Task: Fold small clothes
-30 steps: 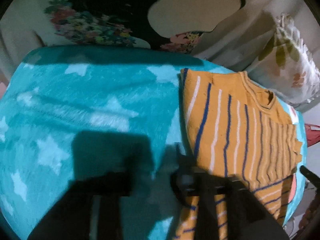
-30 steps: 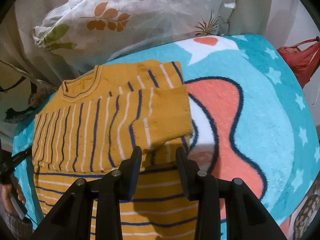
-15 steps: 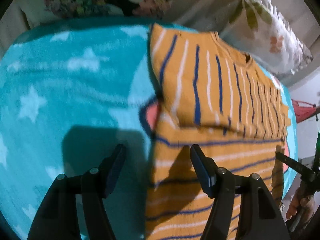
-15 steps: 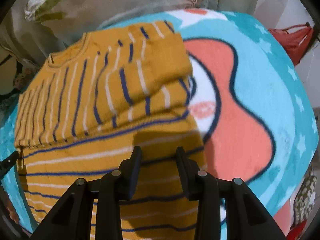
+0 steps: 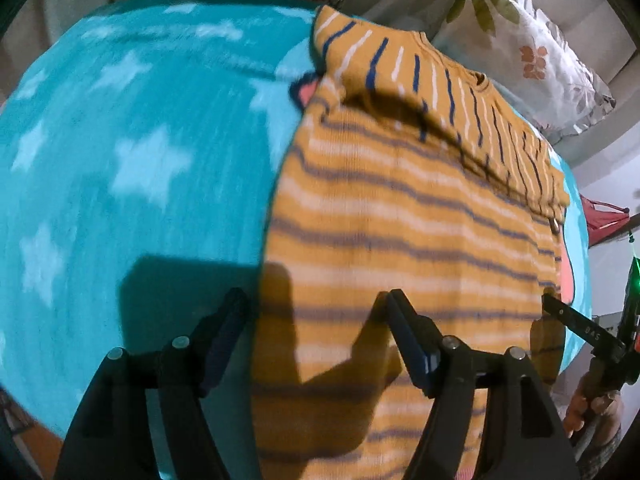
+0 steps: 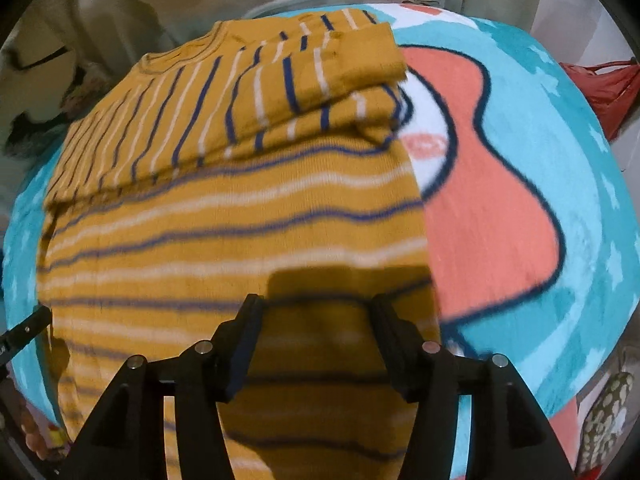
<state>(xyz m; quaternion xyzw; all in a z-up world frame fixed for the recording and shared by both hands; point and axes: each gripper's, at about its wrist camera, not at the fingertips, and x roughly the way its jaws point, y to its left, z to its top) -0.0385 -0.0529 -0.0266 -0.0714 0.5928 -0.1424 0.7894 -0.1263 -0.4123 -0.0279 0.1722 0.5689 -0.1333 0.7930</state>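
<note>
A mustard-yellow sweater (image 5: 404,216) with navy and white stripes lies flat on a turquoise blanket (image 5: 132,168), its sleeves folded across the chest so that their stripes run crosswise to those of the body. In the left wrist view the sweater's side edge runs between the two fingers of the left gripper (image 5: 316,312): one finger stands over bare blanket, the other over the knit. These fingers are spread wide and hold nothing. In the right wrist view the right gripper (image 6: 318,312) sits over the lower body of the sweater (image 6: 240,216), both fingers above the fabric, also spread apart with nothing pinched; whether they touch the knit cannot be told. The folded sleeve cuff (image 6: 360,64) lies ahead of these fingers, toward the collar.

Beyond the sweater, the blanket (image 6: 580,208) shows pale stars and a large coral shape outlined in dark blue. A floral pillow (image 5: 532,52) rests past the collar end. The right gripper's finger (image 5: 576,326) shows at the edge of the left wrist view, carrying small lettering too blurred to read. A red bag (image 6: 604,88) sits off the blanket's far side.
</note>
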